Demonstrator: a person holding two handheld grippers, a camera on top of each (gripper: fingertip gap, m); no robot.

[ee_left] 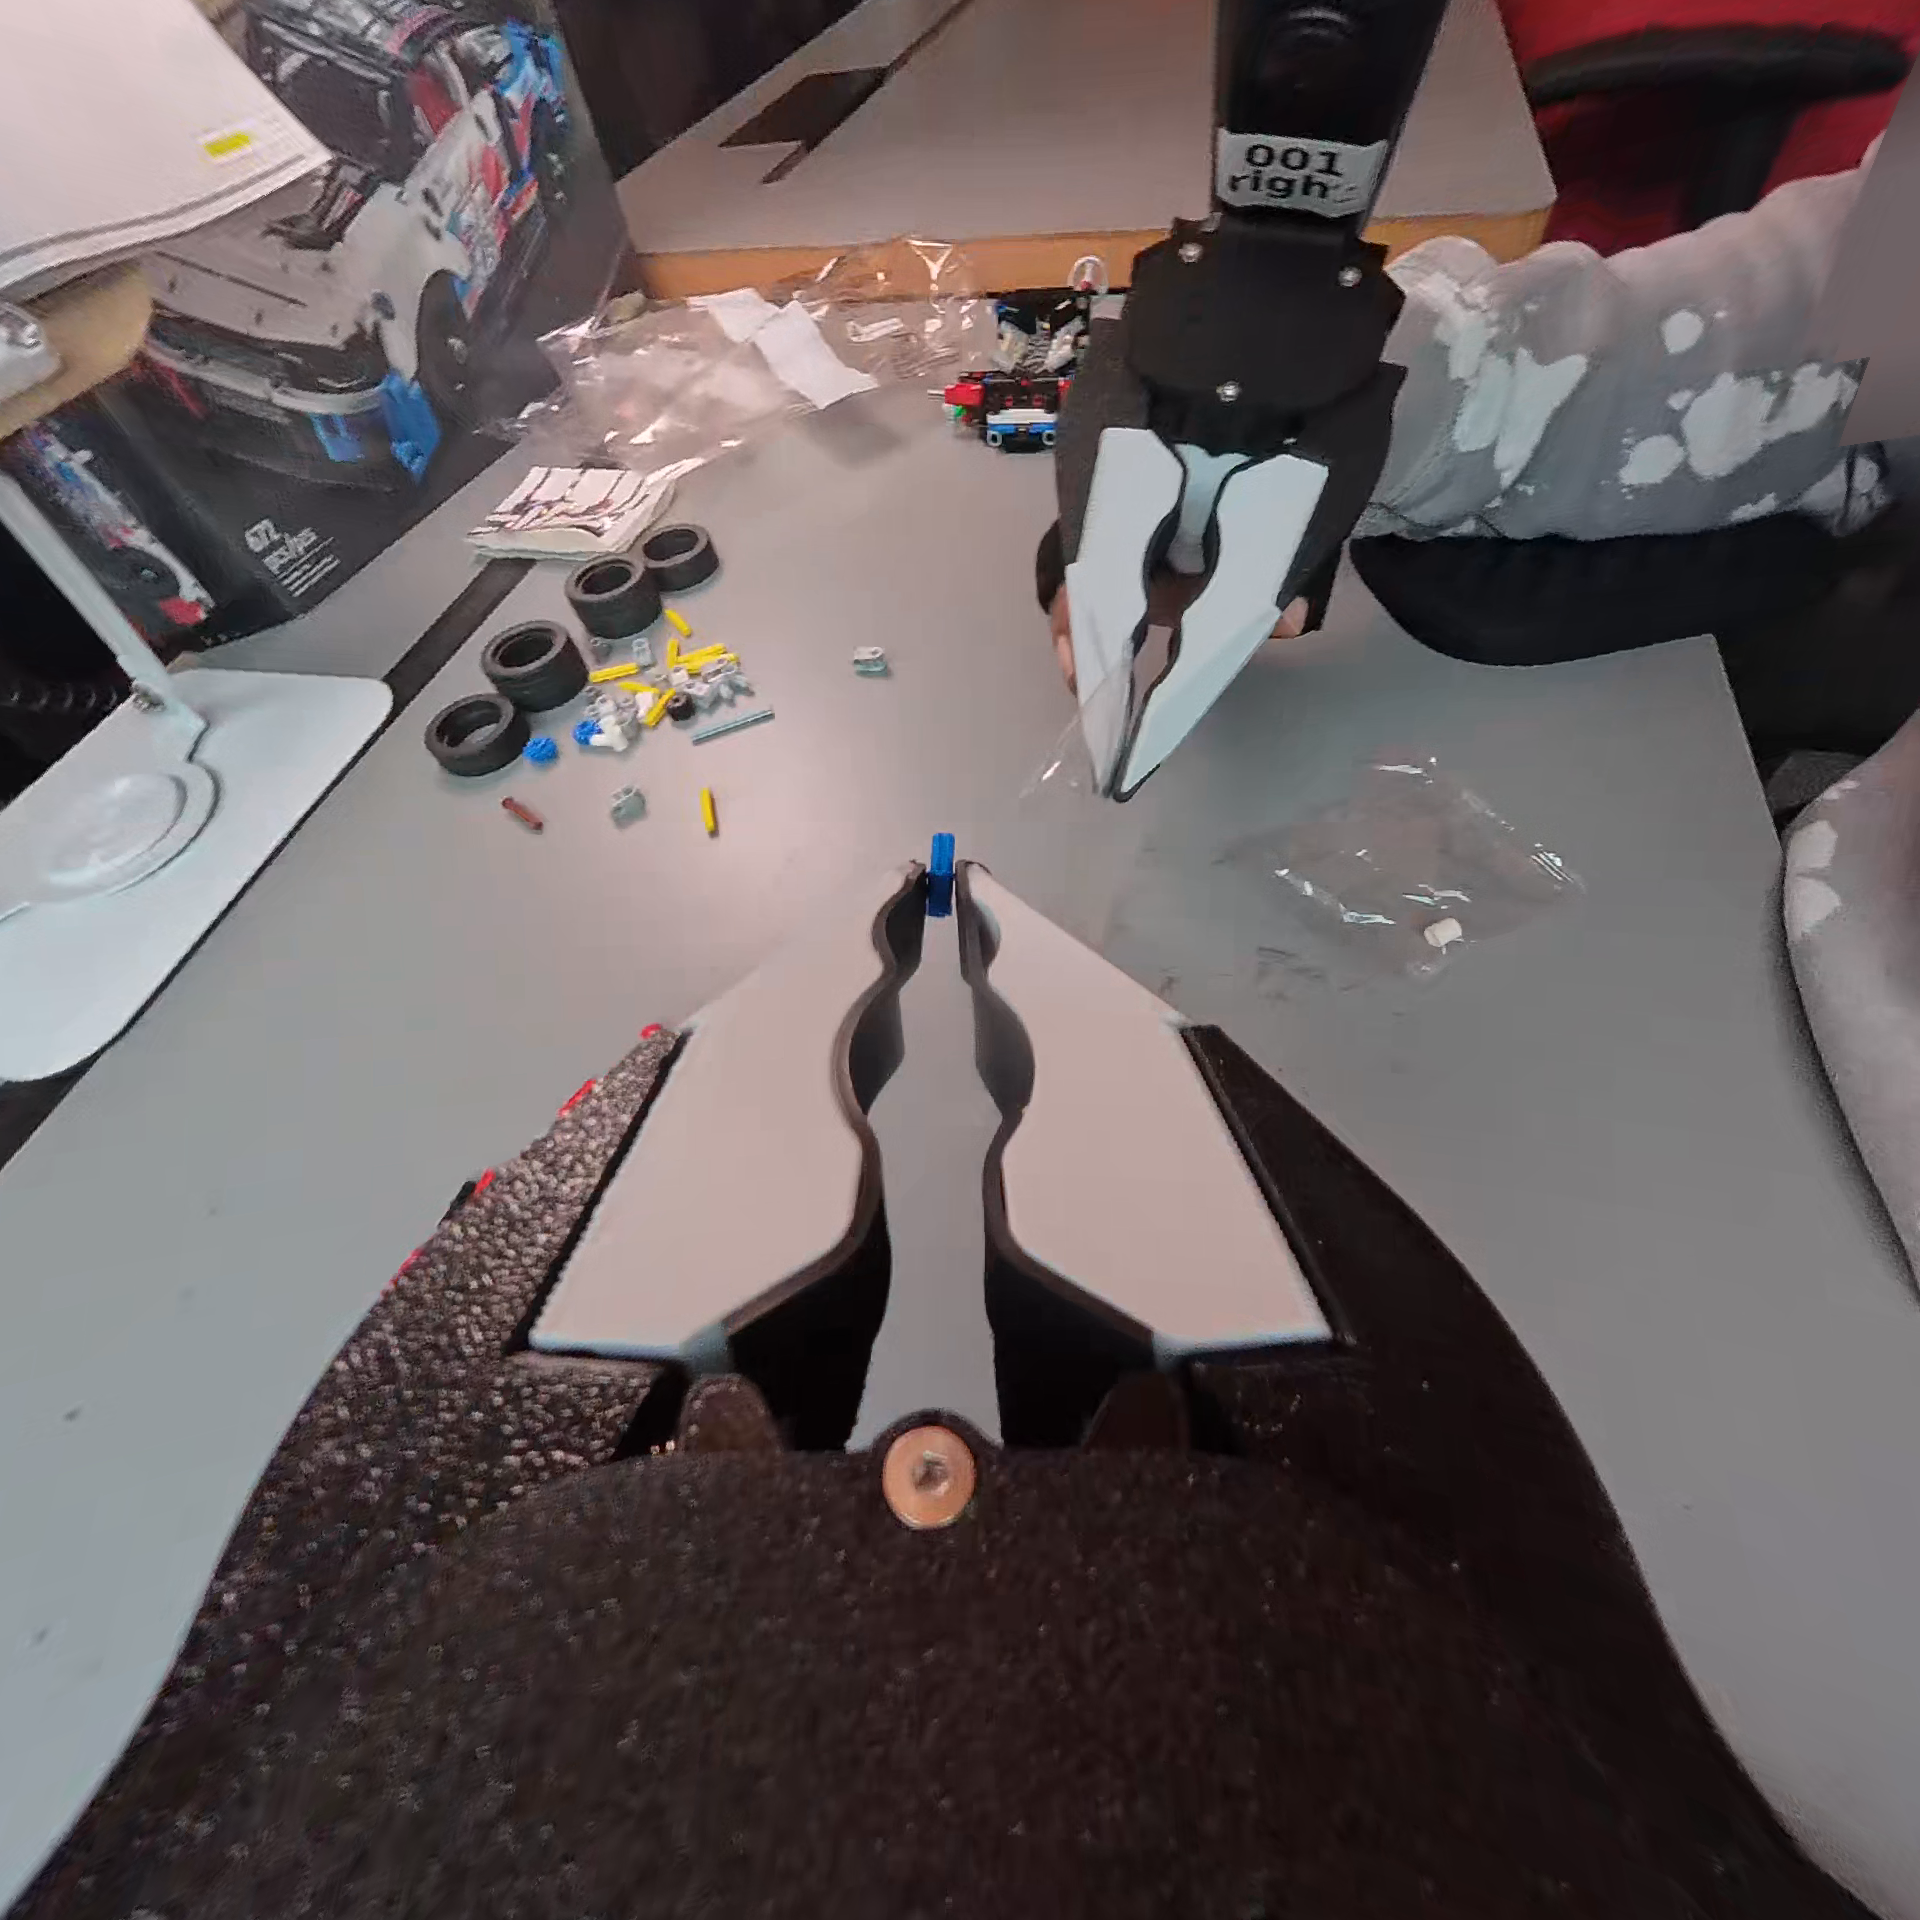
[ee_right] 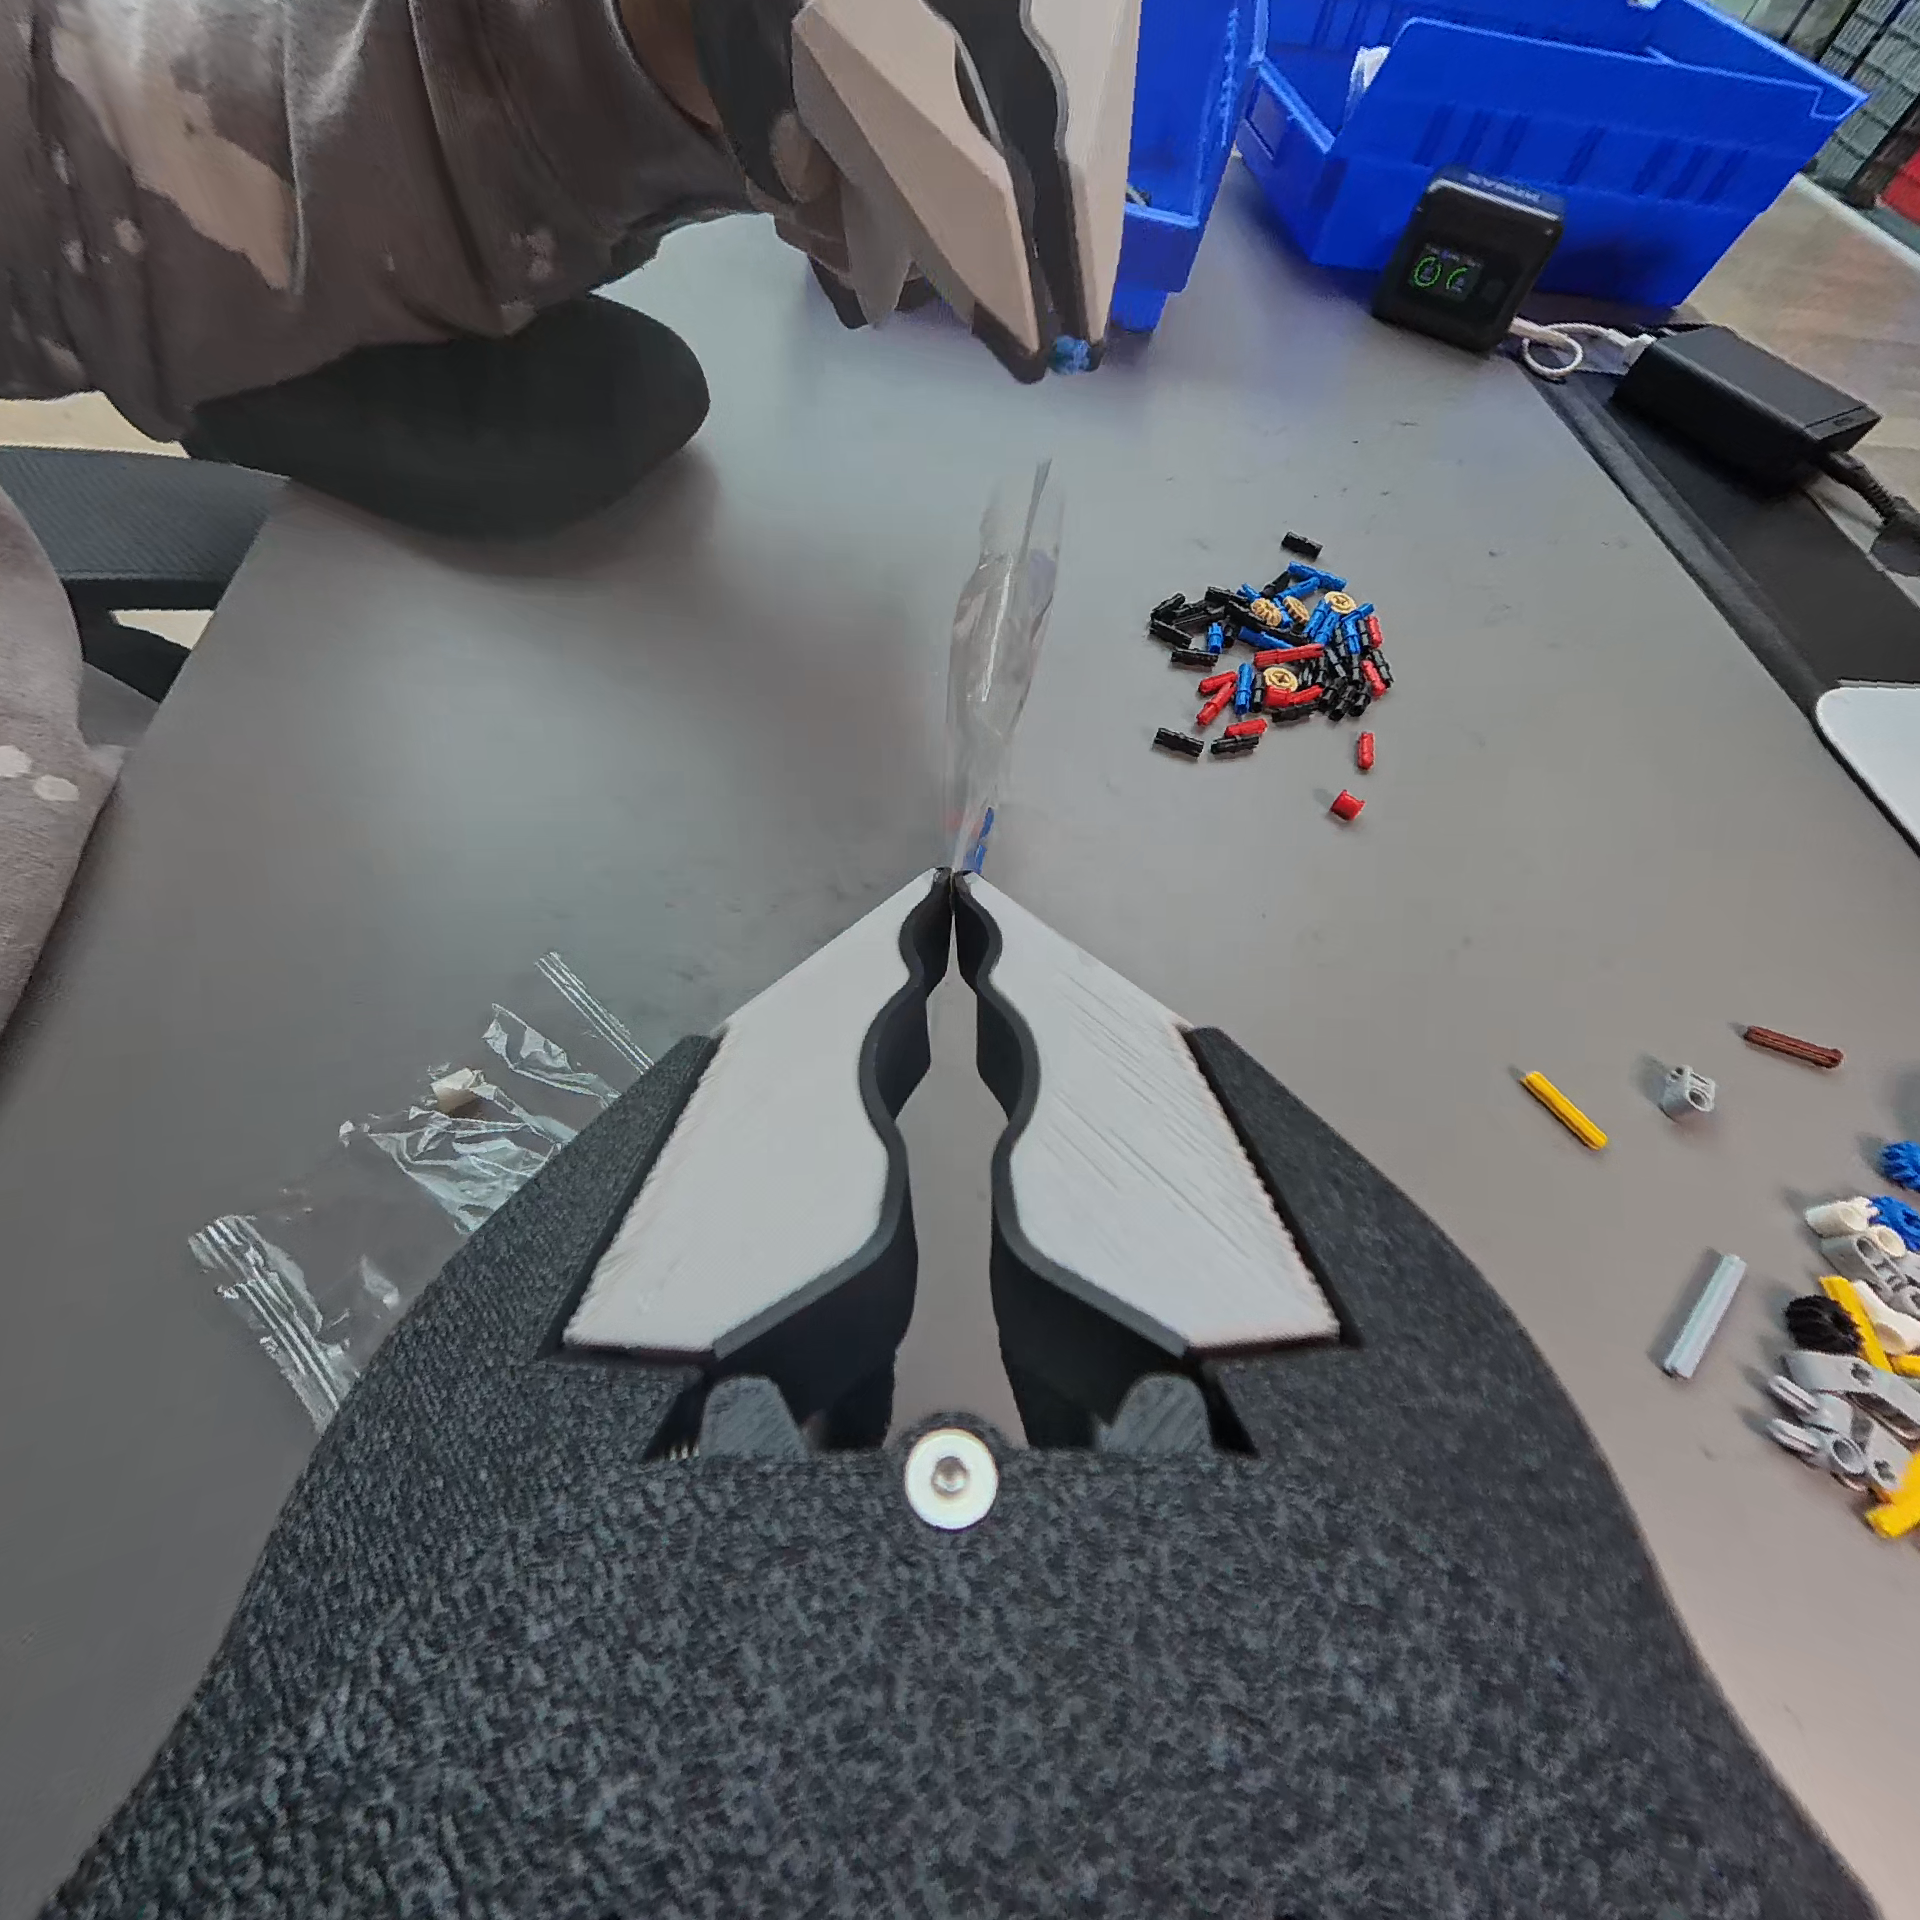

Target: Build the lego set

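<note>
Blue pin (ee_left: 941, 875) sitting upright between left tongs (ee_left: 941, 883) tips at frame centre, long axis pointing up, clamped there. Right tongs (ee_left: 1117, 774) hovering upper right of it, clenched on scrap of clear plastic bag (ee_right: 997, 665), so I'd guess that needs dropping before they can help. Pile of black, red, blue pins (ee_right: 1273, 649) lying loose on counter (ee_left: 1403, 1195), right of centre in right wrist view. Torn bag (ee_left: 1403, 873) lying flat, one white piece (ee_left: 1441, 932) inside. Tyres (ee_left: 535, 665) plus yellow-grey bits upper left. Blue bins (ee_right: 1538, 135) at top right of right wrist view, contents hidden.
</note>
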